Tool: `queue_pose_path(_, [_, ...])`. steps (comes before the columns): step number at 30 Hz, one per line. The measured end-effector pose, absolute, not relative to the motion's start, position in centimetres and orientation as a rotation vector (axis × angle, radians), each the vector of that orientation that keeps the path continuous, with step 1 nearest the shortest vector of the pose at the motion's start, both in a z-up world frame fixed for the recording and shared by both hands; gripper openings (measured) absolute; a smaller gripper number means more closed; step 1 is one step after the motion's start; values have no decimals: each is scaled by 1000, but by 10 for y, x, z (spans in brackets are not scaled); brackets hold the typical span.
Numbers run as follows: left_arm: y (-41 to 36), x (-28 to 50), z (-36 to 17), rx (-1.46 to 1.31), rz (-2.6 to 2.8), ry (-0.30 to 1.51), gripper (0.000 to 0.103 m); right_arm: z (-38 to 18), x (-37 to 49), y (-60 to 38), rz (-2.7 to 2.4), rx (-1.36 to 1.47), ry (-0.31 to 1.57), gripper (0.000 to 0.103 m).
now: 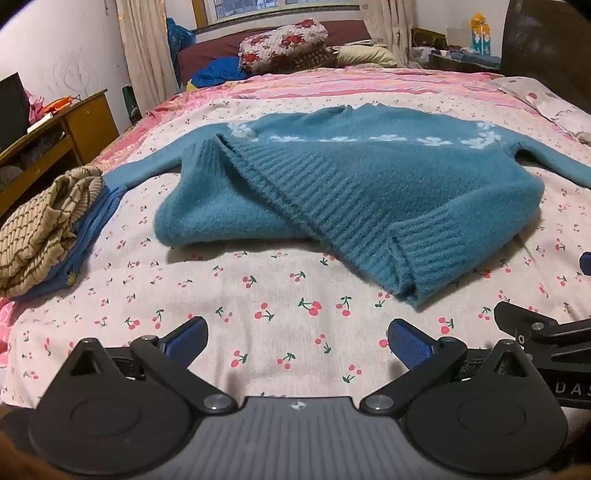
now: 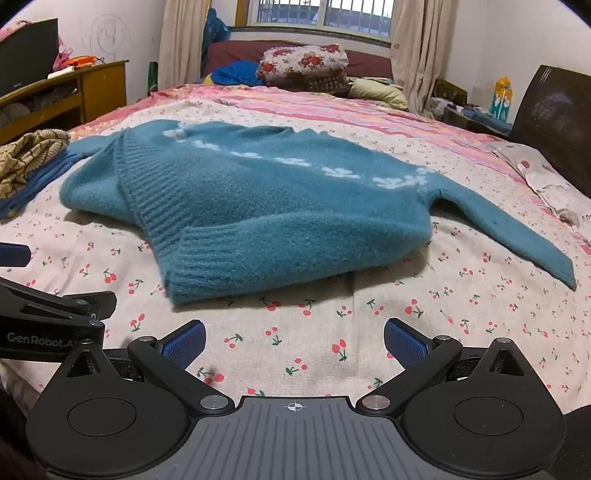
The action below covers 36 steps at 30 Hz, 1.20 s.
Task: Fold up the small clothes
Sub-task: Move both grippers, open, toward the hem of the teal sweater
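Sweater (image 1: 369, 184), seemingly half-folded, lies just ahead of left gripper (image 1: 297, 341) and right gripper (image 2: 293, 341), both spread, empty.

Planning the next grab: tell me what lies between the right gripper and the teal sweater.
Only bare cherry-print sheet separates the open right gripper from the teal sweater, per the right wrist view.

Each view was taken low from behind its own spread fingers, facing across the bed toward the window (image 2: 321, 16). The teal sweater (image 1: 369, 184) was framed just ahead of the fingertips in both views, with the neighbouring gripper caught at each inner edge.
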<state>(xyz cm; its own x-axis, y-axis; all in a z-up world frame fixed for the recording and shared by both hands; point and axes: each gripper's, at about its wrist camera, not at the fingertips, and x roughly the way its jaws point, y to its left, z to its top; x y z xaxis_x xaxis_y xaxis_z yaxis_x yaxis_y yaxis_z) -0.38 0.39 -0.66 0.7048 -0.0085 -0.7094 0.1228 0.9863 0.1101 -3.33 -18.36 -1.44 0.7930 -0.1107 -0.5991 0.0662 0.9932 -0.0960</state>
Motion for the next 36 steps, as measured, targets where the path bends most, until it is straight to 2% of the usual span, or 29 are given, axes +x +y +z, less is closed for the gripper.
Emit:
queue_pose_path(12, [15, -17, -4, 83, -54, 836, 103, -11, -39, -181, -76, -71, 621, 103])
queue_pose_path(36, [26, -51, 10, 15, -109, 779, 103, -4, -44, -179, -65, -55, 600, 103])
